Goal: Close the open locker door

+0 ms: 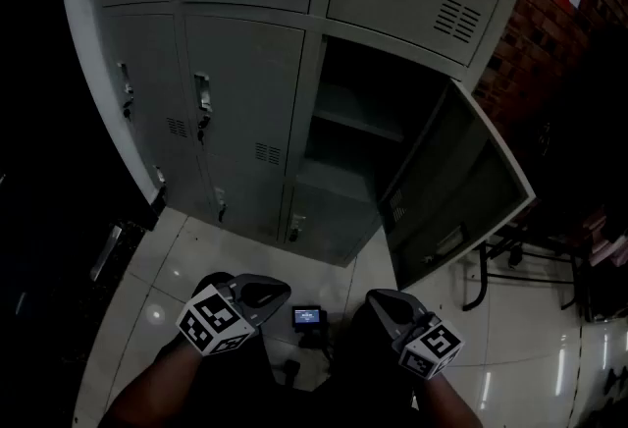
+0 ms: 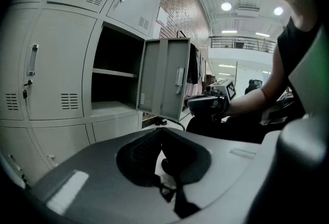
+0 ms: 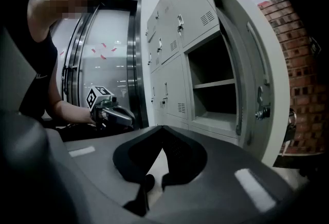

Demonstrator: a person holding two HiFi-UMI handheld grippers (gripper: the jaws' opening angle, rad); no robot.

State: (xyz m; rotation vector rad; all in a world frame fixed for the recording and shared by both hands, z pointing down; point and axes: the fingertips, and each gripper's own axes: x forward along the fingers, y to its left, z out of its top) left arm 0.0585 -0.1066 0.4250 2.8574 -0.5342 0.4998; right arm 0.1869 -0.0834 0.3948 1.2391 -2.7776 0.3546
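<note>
The grey locker bank (image 1: 235, 73) has one open compartment (image 1: 358, 136) with a shelf inside. Its open door (image 1: 456, 190) swings out to the right and also shows in the left gripper view (image 2: 167, 84) and, close on the right, in the right gripper view (image 3: 247, 63). Both grippers hang low by the person's body, well short of the door. My left gripper (image 1: 275, 294) is shut with nothing in it, jaw tips meeting (image 2: 163, 130). My right gripper (image 1: 378, 300) is likewise shut and empty (image 3: 163, 128). Each gripper sees the other: the right one (image 2: 208, 104), the left one (image 3: 115, 114).
A small device with a lit screen (image 1: 308, 317) lies on the glossy tiled floor (image 1: 196, 259) between the grippers. A metal chair frame (image 1: 520, 254) stands right of the open door, below a brick wall (image 1: 549, 33). A dark panel (image 1: 59, 220) borders the lockers on the left.
</note>
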